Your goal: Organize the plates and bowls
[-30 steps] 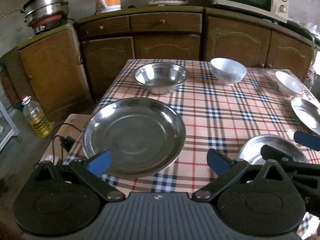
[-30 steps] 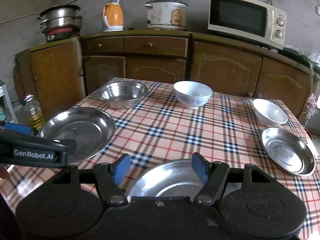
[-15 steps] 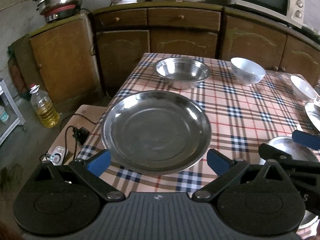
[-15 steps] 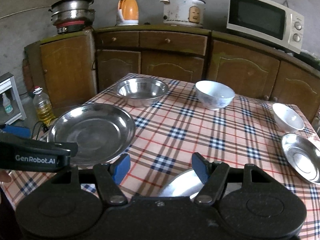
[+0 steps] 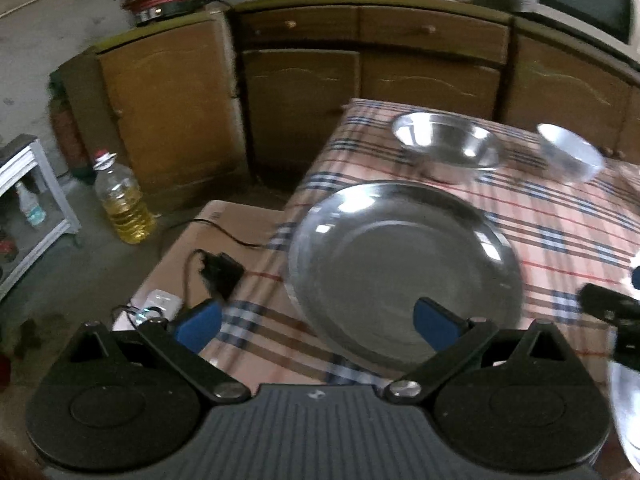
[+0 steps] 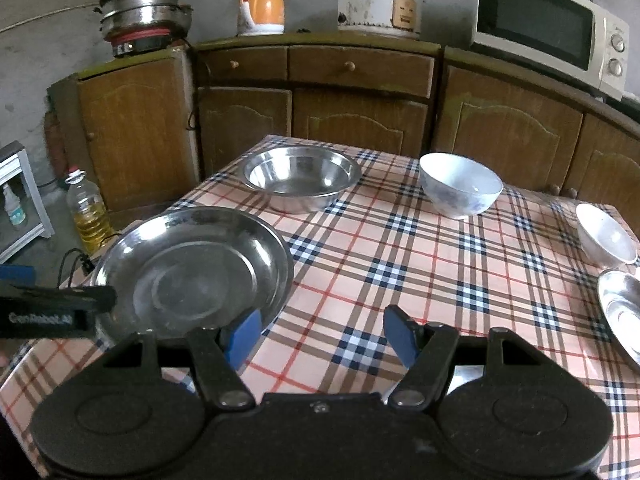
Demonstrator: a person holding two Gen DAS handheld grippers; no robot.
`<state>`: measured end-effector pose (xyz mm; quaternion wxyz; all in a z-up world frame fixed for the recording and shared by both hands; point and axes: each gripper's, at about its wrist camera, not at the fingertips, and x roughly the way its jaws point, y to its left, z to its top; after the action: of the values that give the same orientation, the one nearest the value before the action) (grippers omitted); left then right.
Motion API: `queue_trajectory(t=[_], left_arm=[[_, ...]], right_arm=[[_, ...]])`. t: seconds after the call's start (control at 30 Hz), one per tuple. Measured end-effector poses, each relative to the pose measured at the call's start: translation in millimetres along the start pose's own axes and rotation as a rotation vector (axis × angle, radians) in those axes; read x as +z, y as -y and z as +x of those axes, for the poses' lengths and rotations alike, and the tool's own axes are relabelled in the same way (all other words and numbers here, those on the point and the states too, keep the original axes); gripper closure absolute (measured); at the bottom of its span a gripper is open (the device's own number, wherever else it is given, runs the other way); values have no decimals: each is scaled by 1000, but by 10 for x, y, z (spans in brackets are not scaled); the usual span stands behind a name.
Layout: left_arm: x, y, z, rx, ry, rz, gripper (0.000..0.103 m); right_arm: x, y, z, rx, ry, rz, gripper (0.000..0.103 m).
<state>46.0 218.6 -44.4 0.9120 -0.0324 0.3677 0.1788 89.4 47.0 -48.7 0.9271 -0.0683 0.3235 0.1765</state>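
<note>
1. Both my jaws stand wide open and hold nothing: the left gripper (image 5: pixel 316 322) has its blue pads spread across the near edge of the large steel plate (image 5: pixel 404 276), and the right gripper (image 6: pixel 320 334) is spread over bare checked tablecloth (image 6: pixel 420 264) just right of that plate.
2. Taking the large steel plate as my landmark: it lies at the table's left edge. Beyond it sits a deep steel bowl (image 6: pixel 302 178). To the right of that bowl stands a white bowl (image 6: pixel 460 188). Far right of the plate are a smaller white bowl (image 6: pixel 606 238) and, nearer me, a small steel dish (image 6: pixel 622 312).
3. My judgement is that the step in hand is picking up the large plate with my left gripper. To do it well I should slide one pad under the raised rim and the other over it, and close squarely, since thin polished steel could slip or tip.
4. My left view is blurred; it alone shows the floor left of the plate: a cardboard box (image 5: pixel 224 236) with a black adapter (image 5: pixel 220 274) and a bottle of oil (image 5: pixel 124 208).
5. My right view is sharp; it alone shows the two dishes at far right and the left gripper's black body (image 6: pixel 52 312) at the plate's near left.
</note>
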Motion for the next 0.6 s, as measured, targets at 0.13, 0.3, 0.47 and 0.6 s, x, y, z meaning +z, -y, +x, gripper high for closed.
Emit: queue_trajectory(t=[0.13, 0.3, 0.47, 0.6], left_arm=[[86, -176, 230, 13, -9, -34, 0], [160, -296, 491, 30, -34, -74, 0], [188, -344, 621, 26, -38, -77, 0], [227, -372, 695, 29, -19, -77, 4]], right_arm=[[80, -22, 191, 9, -31, 27, 22], [159, -103, 453, 17, -68, 29, 22], [201, -185, 657, 37, -100, 36, 22], [222, -213, 820, 41, -128, 56, 22]])
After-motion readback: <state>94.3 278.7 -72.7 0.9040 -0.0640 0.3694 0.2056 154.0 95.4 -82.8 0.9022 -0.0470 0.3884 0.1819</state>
